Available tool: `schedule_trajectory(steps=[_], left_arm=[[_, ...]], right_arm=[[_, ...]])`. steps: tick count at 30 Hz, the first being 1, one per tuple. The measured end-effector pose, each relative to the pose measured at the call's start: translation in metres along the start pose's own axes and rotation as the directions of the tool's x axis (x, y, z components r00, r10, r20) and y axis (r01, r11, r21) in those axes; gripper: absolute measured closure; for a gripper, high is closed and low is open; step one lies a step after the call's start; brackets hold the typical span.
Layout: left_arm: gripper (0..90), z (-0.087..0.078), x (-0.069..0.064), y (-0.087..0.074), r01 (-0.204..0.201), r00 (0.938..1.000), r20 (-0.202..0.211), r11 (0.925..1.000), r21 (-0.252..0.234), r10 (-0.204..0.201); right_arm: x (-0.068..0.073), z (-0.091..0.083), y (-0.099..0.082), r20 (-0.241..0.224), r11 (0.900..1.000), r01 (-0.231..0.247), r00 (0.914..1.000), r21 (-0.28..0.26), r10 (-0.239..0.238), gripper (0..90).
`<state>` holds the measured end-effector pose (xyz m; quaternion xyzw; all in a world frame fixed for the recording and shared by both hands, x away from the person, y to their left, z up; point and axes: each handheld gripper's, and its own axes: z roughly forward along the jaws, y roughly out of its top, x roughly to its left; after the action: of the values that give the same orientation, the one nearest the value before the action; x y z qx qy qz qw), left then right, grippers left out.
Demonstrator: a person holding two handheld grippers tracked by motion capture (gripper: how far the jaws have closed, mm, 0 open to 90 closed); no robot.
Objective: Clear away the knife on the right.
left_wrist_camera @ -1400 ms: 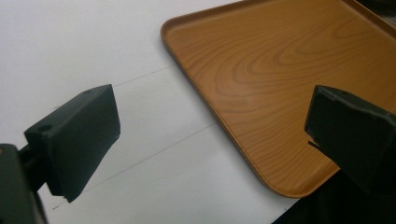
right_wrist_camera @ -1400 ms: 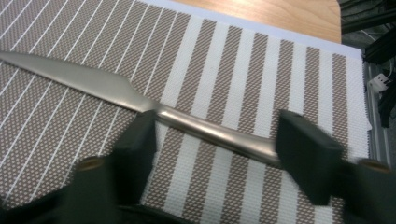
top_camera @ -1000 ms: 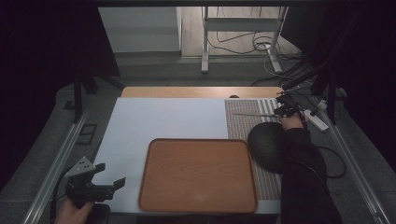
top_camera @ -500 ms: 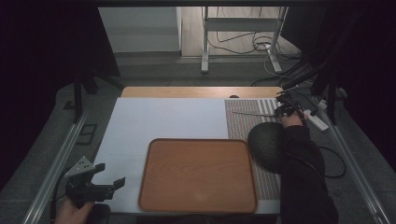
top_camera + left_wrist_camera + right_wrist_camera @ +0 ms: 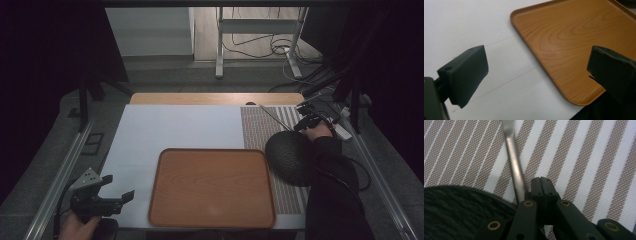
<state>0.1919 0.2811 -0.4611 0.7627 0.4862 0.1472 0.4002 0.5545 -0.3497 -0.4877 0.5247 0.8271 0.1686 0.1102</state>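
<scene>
We are seeing thin metal rod [image 5: 270,114] lying on striped mat [image 5: 257,131], long axis pointing toward 10 o'clock from right gripper [image 5: 306,121] in high view. Right gripper view is showing jaws pressed together beside rod [image 5: 514,167], near end hidden behind them; grip unclear. Dark bowl [image 5: 290,157] sitting at 6. Left gripper [image 5: 116,192] hanging spread beside wooden tray [image 5: 212,187].

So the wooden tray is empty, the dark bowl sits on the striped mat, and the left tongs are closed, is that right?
Not quite: the left tongs are open, their jaws standing wide apart in the left gripper view. The rest holds: the tray is empty and the bowl sits on the striped mat, as the high view shows.
</scene>
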Motion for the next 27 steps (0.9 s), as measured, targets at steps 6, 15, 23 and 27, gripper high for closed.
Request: schedule_trajectory(steps=[6, 15, 23, 27], left_arm=[[3.6, 0.000, 0.002, 0.000, 0.009, 0.9999, 0.006, 0.9999, -0.005, -0.009], [3.6, 0.000, 0.000, 0.000, 0.002, 1.0000, 0.004, 1.0000, -0.003, -0.002], [3.6, 0.000, 0.000, 0.000, 0.001, 1.0000, 0.004, 1.0000, -0.002, -0.001], [3.6, 0.000, 0.000, 0.000, -0.004, 1.0000, 0.003, 1.0000, 0.000, 0.004]], right_arm=[[-0.001, -0.003, 0.002, -0.014, 1.0000, -0.006, 0.9999, 0.004, 0.006, 89.9], [-0.010, -0.023, 0.009, -0.090, 0.9765, -0.145, 0.9871, -0.160, 0.132, 32.6], [0.001, -0.010, 0.013, -0.009, 0.9889, -0.073, 0.9973, -0.129, 0.072, 0.0], [0.010, -0.005, 0.016, -0.009, 0.9932, -0.039, 0.9992, -0.110, 0.038, 0.0]])
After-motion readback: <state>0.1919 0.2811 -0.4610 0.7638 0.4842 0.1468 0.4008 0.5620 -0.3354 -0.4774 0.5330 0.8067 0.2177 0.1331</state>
